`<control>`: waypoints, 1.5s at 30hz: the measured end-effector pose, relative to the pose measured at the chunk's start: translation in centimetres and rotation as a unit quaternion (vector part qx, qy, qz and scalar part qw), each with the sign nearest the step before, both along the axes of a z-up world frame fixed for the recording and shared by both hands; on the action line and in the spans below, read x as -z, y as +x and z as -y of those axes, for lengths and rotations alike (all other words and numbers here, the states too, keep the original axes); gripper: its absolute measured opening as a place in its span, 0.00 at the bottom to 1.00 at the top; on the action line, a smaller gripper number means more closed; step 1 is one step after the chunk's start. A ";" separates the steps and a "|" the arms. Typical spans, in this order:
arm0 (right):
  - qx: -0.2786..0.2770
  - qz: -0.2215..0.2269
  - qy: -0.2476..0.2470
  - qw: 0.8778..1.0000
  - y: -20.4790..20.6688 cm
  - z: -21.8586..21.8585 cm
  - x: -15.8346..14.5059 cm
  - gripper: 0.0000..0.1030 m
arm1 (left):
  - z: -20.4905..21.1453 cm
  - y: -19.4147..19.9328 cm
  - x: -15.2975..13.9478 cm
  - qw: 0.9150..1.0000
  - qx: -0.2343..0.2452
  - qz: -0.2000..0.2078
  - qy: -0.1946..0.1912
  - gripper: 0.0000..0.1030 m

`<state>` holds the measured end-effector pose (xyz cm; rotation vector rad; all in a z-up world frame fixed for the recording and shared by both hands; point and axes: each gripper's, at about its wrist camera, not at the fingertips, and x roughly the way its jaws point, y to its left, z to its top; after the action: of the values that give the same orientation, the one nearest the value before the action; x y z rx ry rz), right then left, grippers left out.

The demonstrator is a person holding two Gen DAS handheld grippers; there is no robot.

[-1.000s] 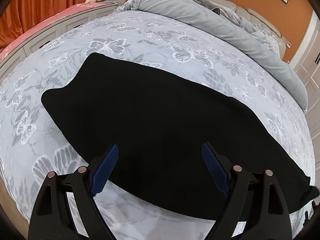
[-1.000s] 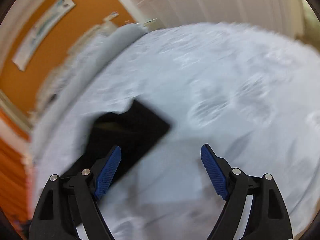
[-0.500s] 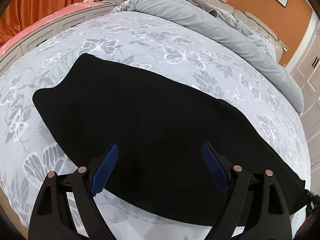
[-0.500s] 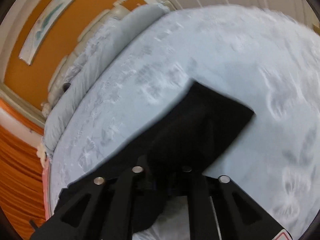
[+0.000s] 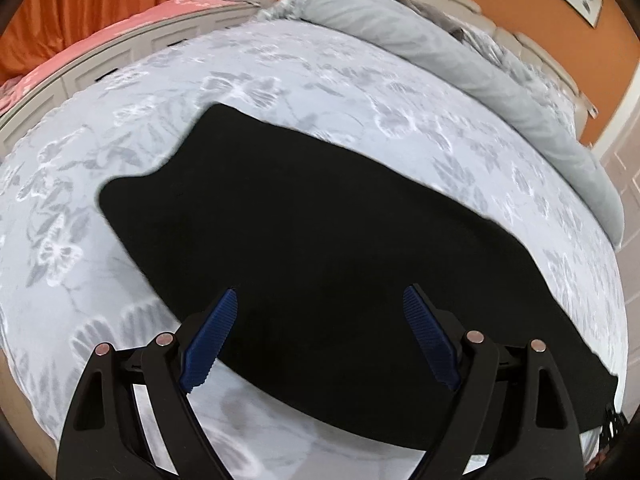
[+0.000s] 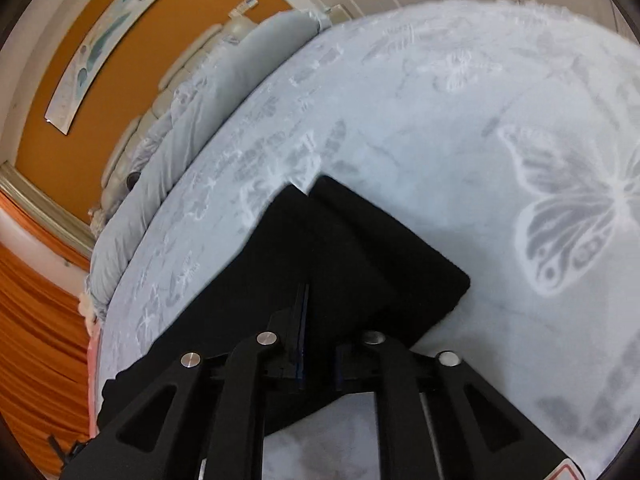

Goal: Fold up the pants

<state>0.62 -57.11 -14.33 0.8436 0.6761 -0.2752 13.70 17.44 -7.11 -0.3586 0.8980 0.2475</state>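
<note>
Black fabric, the pants (image 5: 320, 216), filled the middle of the left wrist view, lying flat across the bed (image 5: 140, 128). Their right end ran behind the gripper frame and out at the lower right, so its full extent could not be seen. The cloth showed no seam or fold detail; it read as one dark, featureless shape with a notched, rounded left end. The butterfly print on the bedcover was blurred. Open bedcover lay to the left of the pants and beyond their far edge, up to a rolled grey duvet (image 5: 460, 52) along the headboard side. The near edge of the pants passed under the left gripper (image 5: 320, 334). Its jaws stood wide apart with nothing pressed between the blue pads (image 5: 210, 344); the pants lay below them.

In the right wrist view, the right gripper (image 6: 318, 332) sat over one end of the pants (image 6: 360, 248). Its jaws were nearly together and easing apart, with black cloth bunched between them; the pads were mostly hidden by that cloth and the frame, only a thin blue edge showing. This end looked lifted and doubled, with a crease running from the jaws toward its far corner. A squared corner rested on the bedcover at right. Wide, bare bedcover (image 6: 520, 140) lay beyond and to the right.
</note>
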 end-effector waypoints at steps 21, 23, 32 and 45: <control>-0.419 0.027 -0.198 0.886 17.5 -41.4 -8.5 0.60 | -16.7 -1.8 4.3 0.978 -0.156 -0.043 -0.135 0.81; -0.451 0.008 -0.218 0.865 20.6 -46.2 -7.3 0.60 | -16.3 -0.9 4.1 0.983 -0.143 -0.037 -0.106 0.81; -0.462 0.017 -0.270 0.844 27.2 -54.9 -6.4 0.03 | -14.4 1.8 3.8 0.996 -0.086 -0.011 -0.008 0.67; -0.380 0.041 -0.289 0.878 17.9 -45.0 -11.8 0.54 | -15.6 0.7 0.3 0.987 -0.150 0.049 0.016 0.79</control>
<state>18.52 -12.12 -2.51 -0.0211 0.7411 0.2693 14.38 33.03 -7.42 -0.4721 0.7416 0.5164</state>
